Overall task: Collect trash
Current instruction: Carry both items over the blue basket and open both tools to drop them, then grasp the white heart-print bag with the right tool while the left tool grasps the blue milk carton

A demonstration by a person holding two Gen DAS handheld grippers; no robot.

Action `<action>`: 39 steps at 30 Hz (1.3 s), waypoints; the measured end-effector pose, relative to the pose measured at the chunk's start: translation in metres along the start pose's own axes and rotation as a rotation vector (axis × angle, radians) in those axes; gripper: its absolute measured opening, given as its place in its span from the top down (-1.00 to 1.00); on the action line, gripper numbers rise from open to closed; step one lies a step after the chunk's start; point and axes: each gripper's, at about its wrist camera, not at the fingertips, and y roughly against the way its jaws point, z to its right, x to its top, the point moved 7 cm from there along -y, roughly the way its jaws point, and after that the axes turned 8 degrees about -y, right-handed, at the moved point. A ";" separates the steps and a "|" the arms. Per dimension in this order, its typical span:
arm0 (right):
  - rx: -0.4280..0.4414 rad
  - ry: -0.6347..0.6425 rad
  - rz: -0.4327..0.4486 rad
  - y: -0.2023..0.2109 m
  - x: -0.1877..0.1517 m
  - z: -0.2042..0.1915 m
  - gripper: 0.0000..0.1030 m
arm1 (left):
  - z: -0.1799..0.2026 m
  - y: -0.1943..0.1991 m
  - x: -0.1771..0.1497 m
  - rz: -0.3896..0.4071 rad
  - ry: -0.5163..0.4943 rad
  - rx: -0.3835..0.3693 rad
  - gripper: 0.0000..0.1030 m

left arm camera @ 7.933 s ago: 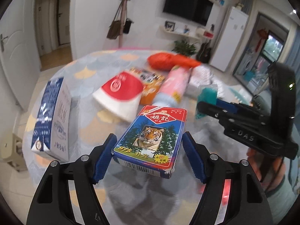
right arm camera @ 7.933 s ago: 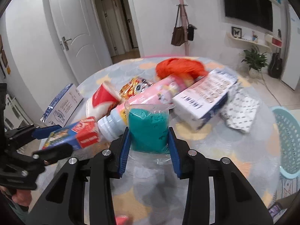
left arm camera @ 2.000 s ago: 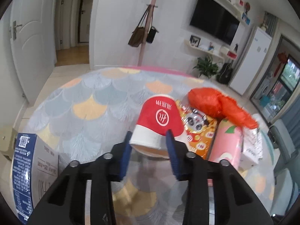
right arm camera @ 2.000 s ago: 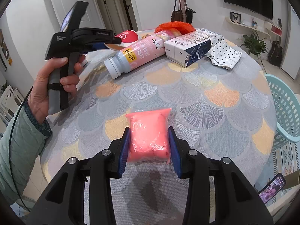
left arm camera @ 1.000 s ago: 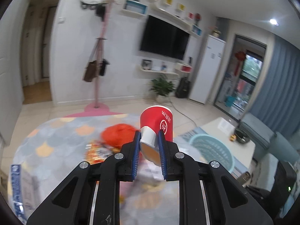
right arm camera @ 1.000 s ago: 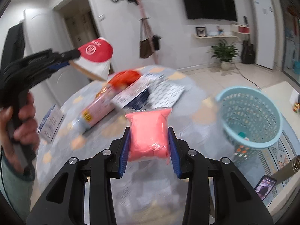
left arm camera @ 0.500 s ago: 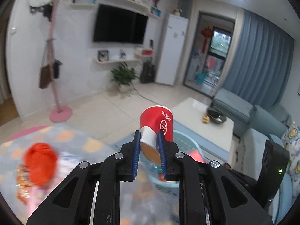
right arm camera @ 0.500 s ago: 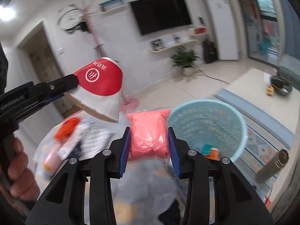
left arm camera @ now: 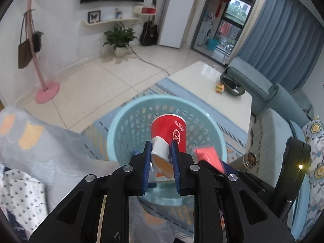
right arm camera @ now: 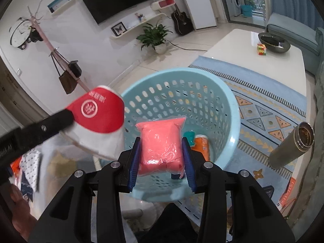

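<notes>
My left gripper (left arm camera: 161,160) is shut on a squashed red and white paper cup (left arm camera: 169,133) and holds it over the light blue plastic basket (left arm camera: 129,125) on the floor. The cup also shows in the right wrist view (right arm camera: 99,117), at the basket's left rim. My right gripper (right arm camera: 161,158) is shut on a pink bag in clear plastic (right arm camera: 161,143) and holds it above the basket (right arm camera: 228,101). The pink bag shows at the right in the left wrist view (left arm camera: 208,158). Inside the basket lie a teal bag (right arm camera: 190,136) and an orange packet (right arm camera: 200,144).
The table with the scale-patterned cloth (left arm camera: 30,141) is at the left, with a dotted packet (left arm camera: 18,188) on it. A metal flask (right arm camera: 291,145) stands on the patterned rug (right arm camera: 263,109) right of the basket. A white coffee table (right arm camera: 283,60) and sofa (left arm camera: 273,93) lie beyond.
Both grippers have swung from the table to above the basket and tilted down; the cup and the pink bag now hang over its opening.
</notes>
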 end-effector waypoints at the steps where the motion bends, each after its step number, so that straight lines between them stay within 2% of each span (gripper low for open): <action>1: -0.006 0.002 0.000 -0.003 0.001 0.001 0.29 | -0.001 -0.002 -0.001 -0.004 0.001 0.003 0.63; 2: -0.014 0.004 0.002 -0.006 0.003 0.002 0.29 | -0.003 -0.004 -0.001 -0.007 0.001 0.008 0.60; 3: -0.021 0.007 0.000 -0.010 0.005 0.003 0.26 | -0.004 -0.005 -0.001 -0.009 0.005 0.014 0.37; 5: -0.015 -0.002 -0.016 -0.015 0.006 0.005 0.17 | -0.007 -0.006 0.002 -0.008 0.023 0.027 0.14; 8: 0.010 -0.025 -0.012 -0.011 0.010 0.010 0.08 | -0.012 0.005 0.000 0.000 0.034 0.025 0.10; 12: 0.026 0.000 0.005 0.008 0.010 0.002 0.07 | -0.015 0.030 -0.001 0.033 0.057 0.029 0.06; 19: 0.131 0.103 0.043 0.066 -0.003 -0.050 0.06 | -0.035 0.110 -0.018 0.132 0.107 0.076 -0.05; 25: 0.237 0.231 0.064 0.112 -0.030 -0.118 -0.09 | -0.077 0.193 -0.056 0.197 0.186 0.212 -0.12; 28: 0.281 0.296 0.060 0.125 -0.047 -0.151 -0.15 | -0.109 0.239 -0.081 0.227 0.247 0.311 -0.26; 31: 0.293 0.349 0.042 0.128 -0.063 -0.176 -0.18 | -0.153 0.290 -0.119 0.246 0.323 0.455 -0.42; 34: 0.294 0.387 0.014 0.123 -0.077 -0.197 -0.25 | -0.195 0.331 -0.155 0.240 0.401 0.579 -0.49; 38: 0.262 0.431 -0.029 0.104 -0.092 -0.219 -0.27 | -0.244 0.368 -0.207 0.183 0.499 0.728 -0.51; 39: 0.256 0.436 -0.043 0.099 -0.095 -0.224 -0.27 | -0.253 0.373 -0.216 0.172 0.515 0.744 -0.51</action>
